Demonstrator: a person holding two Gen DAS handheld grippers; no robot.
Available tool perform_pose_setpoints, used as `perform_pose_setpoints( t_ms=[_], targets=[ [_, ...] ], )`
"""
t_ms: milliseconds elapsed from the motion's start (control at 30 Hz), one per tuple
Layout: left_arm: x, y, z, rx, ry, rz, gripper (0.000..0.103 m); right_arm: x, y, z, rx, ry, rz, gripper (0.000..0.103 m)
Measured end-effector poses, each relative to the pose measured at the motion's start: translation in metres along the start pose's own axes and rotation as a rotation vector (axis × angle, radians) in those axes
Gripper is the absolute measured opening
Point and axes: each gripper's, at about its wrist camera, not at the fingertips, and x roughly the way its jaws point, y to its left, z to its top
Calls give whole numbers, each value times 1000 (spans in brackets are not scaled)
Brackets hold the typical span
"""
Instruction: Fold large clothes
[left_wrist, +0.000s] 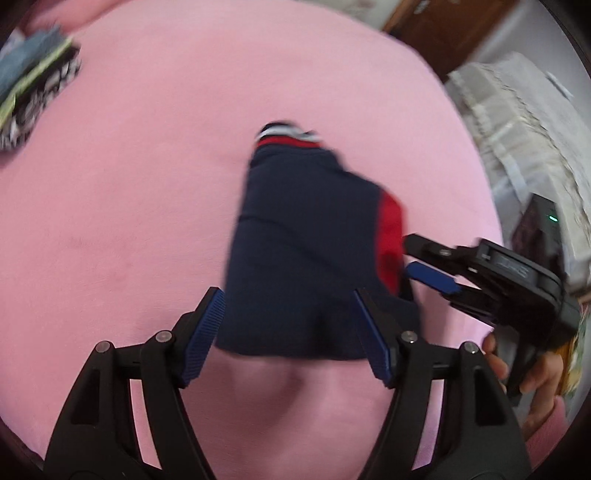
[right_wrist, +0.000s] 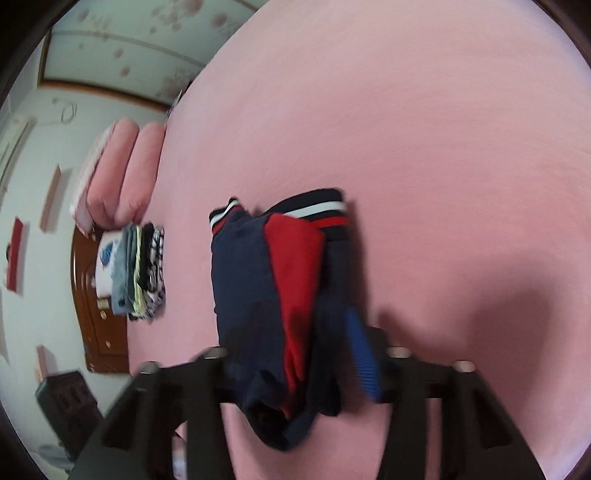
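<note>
A navy and red garment (left_wrist: 303, 240) with striped cuffs lies folded into a narrow bundle on the pink bed (left_wrist: 129, 184). My left gripper (left_wrist: 291, 332) is open, its blue pads either side of the bundle's near end. My right gripper (left_wrist: 408, 254) shows at the bundle's right edge, its fingers around the red part. In the right wrist view the garment (right_wrist: 295, 277) sits between the fingers of the right gripper (right_wrist: 291, 369), which looks shut on its near end; the view is blurred.
A stack of folded clothes (left_wrist: 33, 85) lies at the bed's far left; it also shows in the right wrist view (right_wrist: 140, 273) beside pink pillows (right_wrist: 118, 173). A cloth-covered piece of furniture (left_wrist: 517, 129) stands to the right of the bed.
</note>
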Motion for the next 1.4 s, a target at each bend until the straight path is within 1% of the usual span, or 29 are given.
perform_pose_setpoints(
  t_ms=[100, 133, 200, 233, 267, 300, 333, 367, 400, 433, 467, 500, 533, 567, 667, 733, 767, 800, 867, 933, 967, 1000, 1033, 1067, 1100, 1133, 1200, 1267, 1400],
  targets=[
    [34, 5, 17, -80, 134, -77, 67, 21, 8, 5, -52, 41, -75, 53],
    [40, 9, 17, -100, 154, -84, 67, 28, 10, 5, -70, 49, -101, 53],
    [52, 12, 17, -104, 193, -88, 67, 35, 12, 6, -112, 49, -115, 51],
    [58, 11, 16, -86, 206, -64, 67, 33, 15, 5, -150, 24, -114, 47],
    [60, 9, 14, -67, 207, -40, 67, 29, 20, 4, -187, -4, -127, 35],
    [63, 7, 14, -54, 202, -37, 67, 26, 23, 3, -213, -27, -152, 28],
    [67, 5, 13, -50, 199, -39, 67, 20, 25, 1, -233, -62, -182, 25],
    [68, 5, 12, -51, 199, -42, 67, 15, 25, -2, -234, -99, -203, 11],
    [70, 6, 11, -57, 206, -50, 67, 3, 15, -5, -224, -122, -208, 7],
    [72, 6, 11, -61, 211, -55, 67, -4, 9, -8, -202, -140, -212, 7],
    [74, 7, 10, -65, 214, -58, 67, -7, 2, -10, -169, -152, -228, 4],
    [81, 5, 8, -66, 213, -62, 67, -7, -9, -15, -130, -149, -261, 2],
    [85, 5, 10, -67, 215, -66, 67, -2, -22, -19, -95, -116, -290, 2],
    [85, 6, 10, -66, 219, -70, 67, 1, -29, -21, -73, -92, -293, 2],
    [87, 9, 10, -63, 222, -81, 67, 0, -54, -31, 42, -25, -209, 2],
    [85, 13, 13, -65, 225, -92, 67, -2, -62, -32, 107, -12, -175, 6],
    [87, 13, 14, -69, 228, -97, 67, -3, -64, -33, 125, -13, -166, 16],
    [89, 15, 14, -71, 234, -101, 67, -5, -66, -33, 151, -23, -136, 35],
    [92, 20, 18, -70, 240, -107, 67, -13, -68, -33, 175, -53, -96, 51],
    [94, 23, 18, -69, 243, -114, 67, -18, -67, -31, 202, -62, -59, 54],
    [94, 26, 18, -76, 245, -118, 66, -17, -67, -29, 227, -50, -19, 55],
    [94, 28, 18, -86, 242, -117, 63, -16, -63, -29, 243, -45, 3, 56],
    [94, 29, 17, -87, 235, -107, 51, -15, -60, -29, 258, -39, 19, 58],
    [92, 31, 17, -82, 227, -90, 40, -15, -59, -28, 261, -42, 25, 62],
    [90, 32, 16, -77, 218, -77, 33, -18, -57, -27, 260, -52, 29, 69],
    [86, 35, 16, -73, 198, -67, 27, -20, -55, -27, 261, -65, 39, 73],
    [84, 38, 15, -51, 188, -71, 26, -19, -48, -25, 260, -69, 67, 82],
    [83, 32, 14, 1, 184, -39, 26, -17, -37, -22, 220, -47, 84, 82],
    [81, 8, 9, 196, 136, 66, 26, -4, -8, -13, 125, -56, 32, 82]
  ],
)
